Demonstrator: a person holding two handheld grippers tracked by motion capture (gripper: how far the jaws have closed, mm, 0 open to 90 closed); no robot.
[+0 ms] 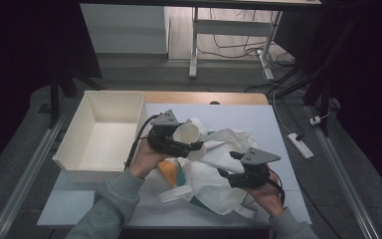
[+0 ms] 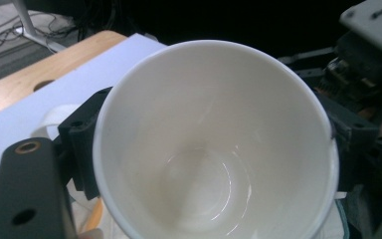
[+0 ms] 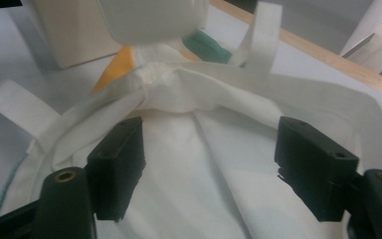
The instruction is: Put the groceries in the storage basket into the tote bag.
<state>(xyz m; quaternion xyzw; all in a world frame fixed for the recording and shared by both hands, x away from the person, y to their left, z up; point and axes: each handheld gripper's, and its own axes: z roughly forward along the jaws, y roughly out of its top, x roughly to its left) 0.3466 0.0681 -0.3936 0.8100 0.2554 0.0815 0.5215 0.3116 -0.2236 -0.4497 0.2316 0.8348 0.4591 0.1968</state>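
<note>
A white paper cup is held on its side above the table, and my left gripper is shut on it. In the left gripper view the cup's open mouth faces the camera, with a black jaw pressed against each side. A crumpled white cloth bag with orange and teal print lies on the table below the cup. My right gripper hovers over the bag's right part. Its jaws stand wide apart in the right gripper view, my right gripper open just above the bag's cloth. The cup's base shows beyond the bag's handles.
An open, empty white box stands on the table's left side, close to my left hand. A white sheet covers the wooden table. A power strip lies on the floor to the right.
</note>
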